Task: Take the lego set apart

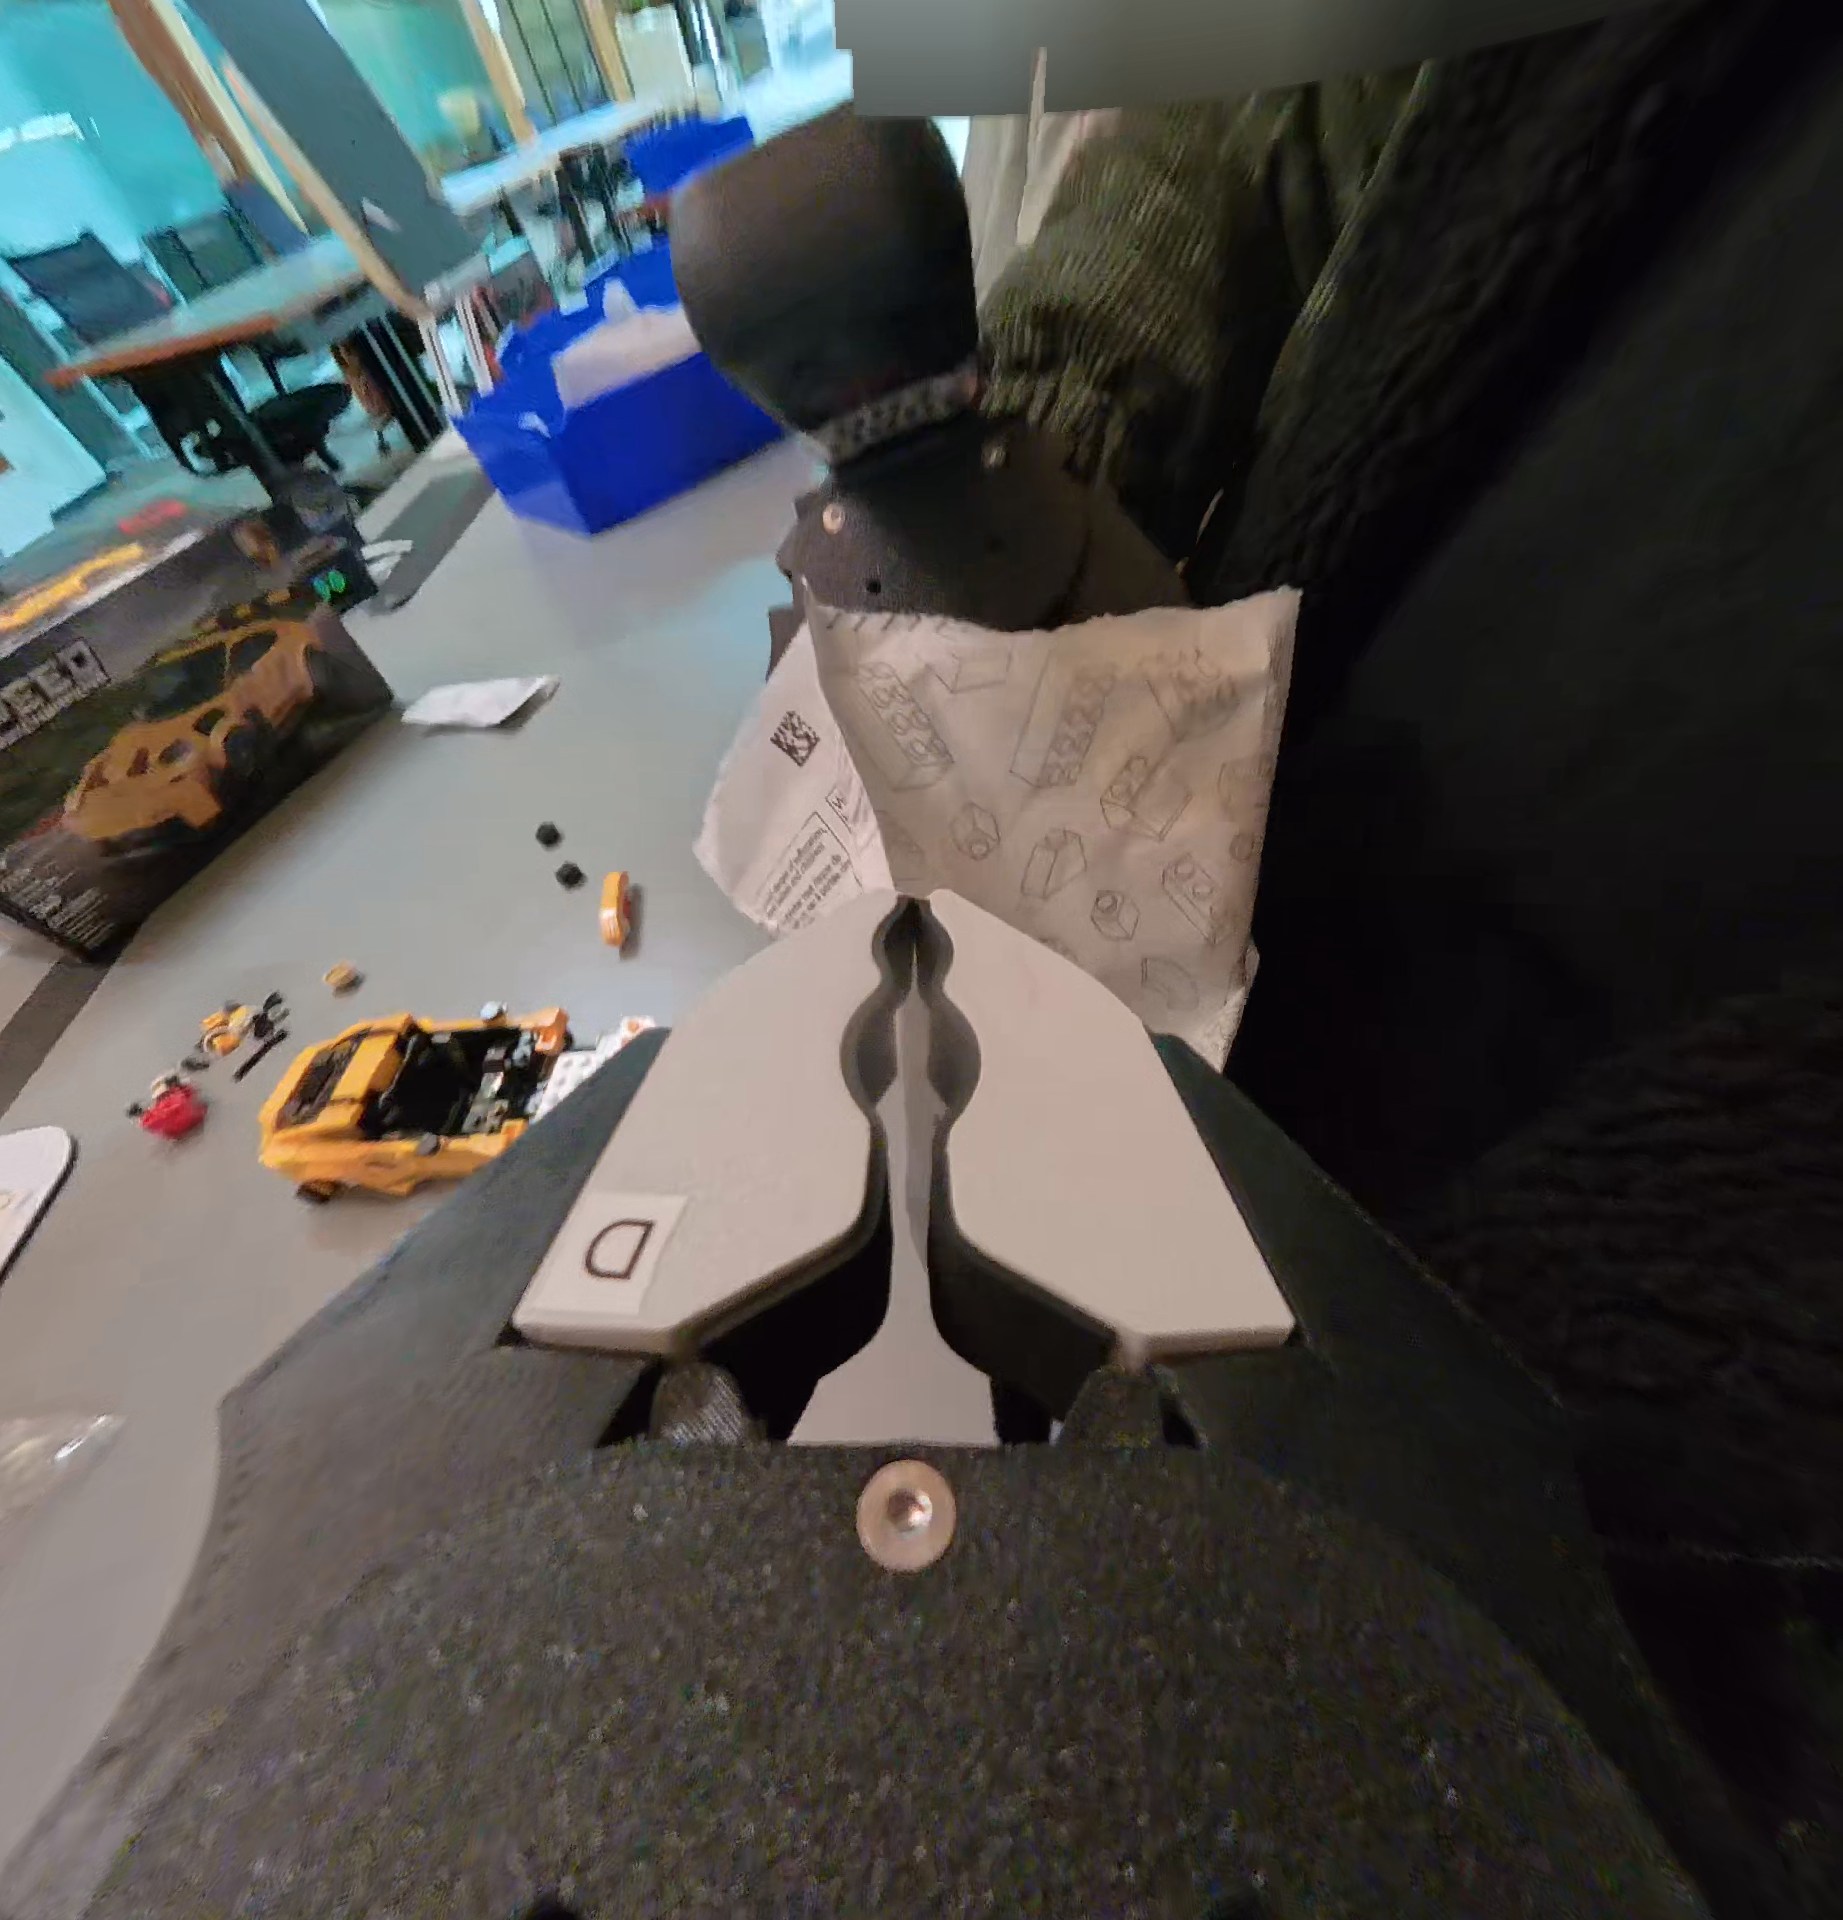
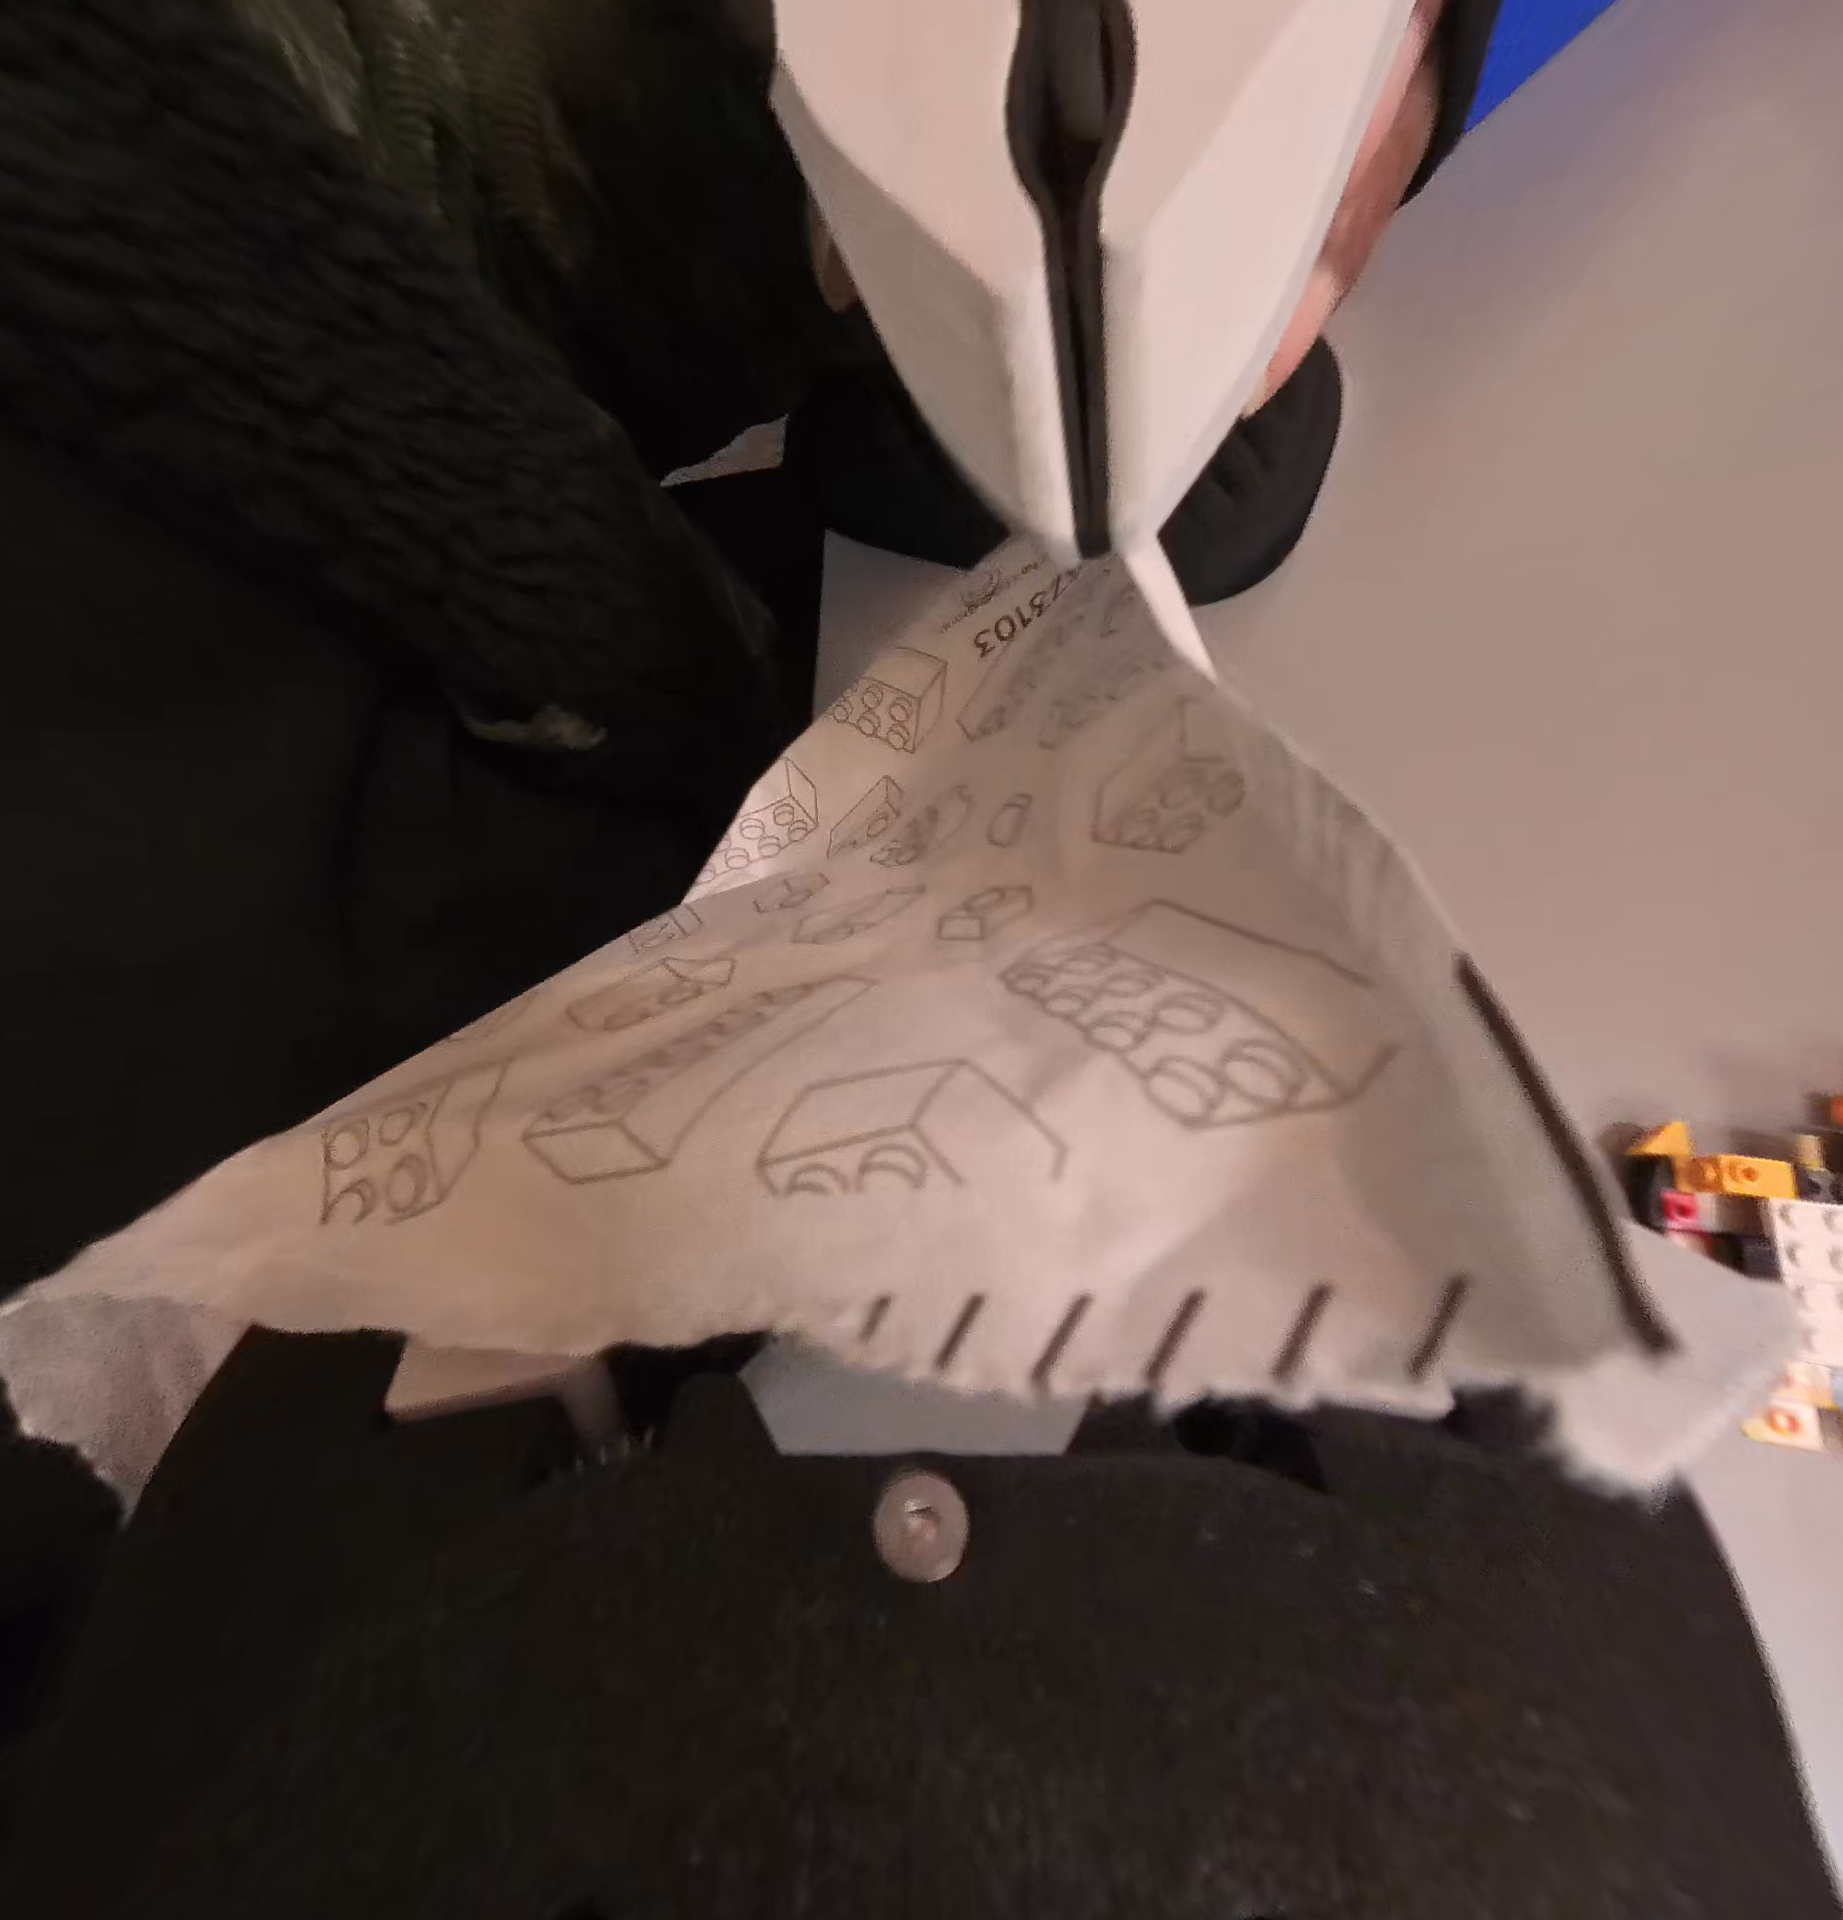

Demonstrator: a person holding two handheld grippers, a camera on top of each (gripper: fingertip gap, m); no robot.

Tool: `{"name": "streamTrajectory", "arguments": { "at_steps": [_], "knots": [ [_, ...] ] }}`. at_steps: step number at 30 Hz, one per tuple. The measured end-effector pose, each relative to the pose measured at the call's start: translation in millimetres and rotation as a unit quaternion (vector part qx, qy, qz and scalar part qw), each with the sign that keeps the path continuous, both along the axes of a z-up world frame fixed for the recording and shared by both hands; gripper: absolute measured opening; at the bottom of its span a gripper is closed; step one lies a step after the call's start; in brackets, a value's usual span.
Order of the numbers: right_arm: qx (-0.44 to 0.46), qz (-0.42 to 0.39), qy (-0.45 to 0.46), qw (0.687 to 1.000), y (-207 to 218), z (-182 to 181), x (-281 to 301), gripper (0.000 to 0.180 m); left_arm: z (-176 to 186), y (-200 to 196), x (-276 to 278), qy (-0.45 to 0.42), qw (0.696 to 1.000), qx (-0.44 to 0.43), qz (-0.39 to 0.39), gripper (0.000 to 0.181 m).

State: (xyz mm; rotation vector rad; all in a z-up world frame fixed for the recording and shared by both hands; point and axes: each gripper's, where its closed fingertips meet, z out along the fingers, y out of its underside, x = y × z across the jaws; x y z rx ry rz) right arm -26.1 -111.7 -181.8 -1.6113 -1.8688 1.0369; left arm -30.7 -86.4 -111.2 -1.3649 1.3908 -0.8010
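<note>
White paper bag (image 1: 1052, 790) pinched in left gripper (image 1: 912, 914) jaws — right's hidden; yellow car (image 1: 408, 1101) left-view only.

Even indoor light, wide-angle bending at edges, motion blur throughout, dark clothing underexposed.

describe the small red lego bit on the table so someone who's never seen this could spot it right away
Start at the grey table and find the yellow lego car with its roof off. Just left of the car's nose lies a scatter of small loose parts; the red piece is the one nearest the table's left end, the only red thing among black and yellow bits.
</note>
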Motion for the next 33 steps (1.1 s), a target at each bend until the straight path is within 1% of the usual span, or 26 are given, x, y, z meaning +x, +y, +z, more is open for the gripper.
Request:
{"name": "streamTrajectory", "arguments": {
  "at_steps": [1,3,5,7,8,9,12,13,15,18,21,22,24,25,26,27,29,31,33],
  "knots": [
    [0.008,-0.006,0.008,1.0,2.0,1.2,-0.9,0.061,-3.3,-1.1,1.0,0.018,1.0,-0.003,-0.001,0.0],
    [0.03,-0.014,0.032,0.999,6.0,7.0,-2.7,0.046,-14.4,2.8,1.1,0.058,0.998,-0.002,0.01,0.0],
    [0.052,-0.005,0.046,0.998,5.0,11.1,-2.3,0.029,-22.8,6.8,0.0,0.076,0.997,-0.001,0.018,0.0],
    [0.06,0.004,0.049,0.997,1.2,10.6,-0.7,0.019,-26.1,7.6,-0.8,0.071,0.997,-0.022,0.019,0.0],
    [0.06,0.007,0.051,0.997,-0.5,10.0,0.1,0.018,-28.9,7.9,-2.6,0.073,0.997,-0.028,0.019,0.0],
    [0.056,0.008,0.051,0.997,-1.2,9.8,1.2,0.02,-32.4,10.9,-5.5,0.078,0.996,-0.027,0.028,0.0],
    [0.045,0.013,0.038,0.998,-1.5,7.9,4.9,0.039,-40.6,13.9,-12.5,0.079,0.995,-0.049,0.036,0.0],
    [0.054,0.014,0.034,0.998,-0.6,7.0,5.6,0.046,-42.7,15.2,-13.9,0.077,0.995,-0.054,0.04,0.0],
    [0.074,0.018,0.025,0.997,1.0,5.4,6.4,0.055,-47.7,17.6,-15.1,0.079,0.994,-0.064,0.047,0.0],
    [0.076,0.014,0.014,0.997,6.9,5.1,6.6,0.059,-47.0,21.5,-15.9,0.082,0.993,-0.056,0.057,0.0],
    [0.069,0.005,0.01,0.998,12.2,4.4,7.1,0.063,-25.5,20.8,-16.3,0.049,0.997,-0.041,0.051,0.002],
    [0.068,0.003,0.01,0.998,13.7,4.2,7.2,0.064,-16.4,21.3,-15.8,0.031,0.997,-0.043,0.051,0.017],
    [0.066,0.001,0.009,0.998,15.2,3.4,7.4,0.065,-7.8,23.6,-14.6,0.021,0.997,-0.053,0.052,0.031],
    [0.064,0.001,0.008,0.998,15.7,2.9,7.2,0.065,-9.4,23.0,-11.3,0.027,0.997,-0.064,0.046,0.039],
    [0.065,0.0,0.007,0.998,16.2,2.1,7.0,0.065,-14.4,23.8,-7.1,0.041,0.995,-0.074,0.044,0.042],
    [0.065,0.001,0.007,0.998,16.5,1.7,6.6,0.065,-21.9,26.6,-3.4,0.059,0.994,-0.078,0.049,0.037],
    [0.071,0.004,0.006,0.997,17.6,0.4,7.0,0.064,-35.8,29.1,0.9,0.092,0.991,-0.083,0.043,0.004],
    [0.073,0.017,-0.001,0.997,17.1,-2.0,10.9,0.059,-38.5,29.3,2.4,0.083,0.991,-0.105,0.014,0.0],
    [0.074,0.037,-0.014,0.996,17.8,-5.4,18.4,0.05,-38.3,33.4,-0.5,0.068,0.989,-0.134,-0.013,0.0]
  ]
}}
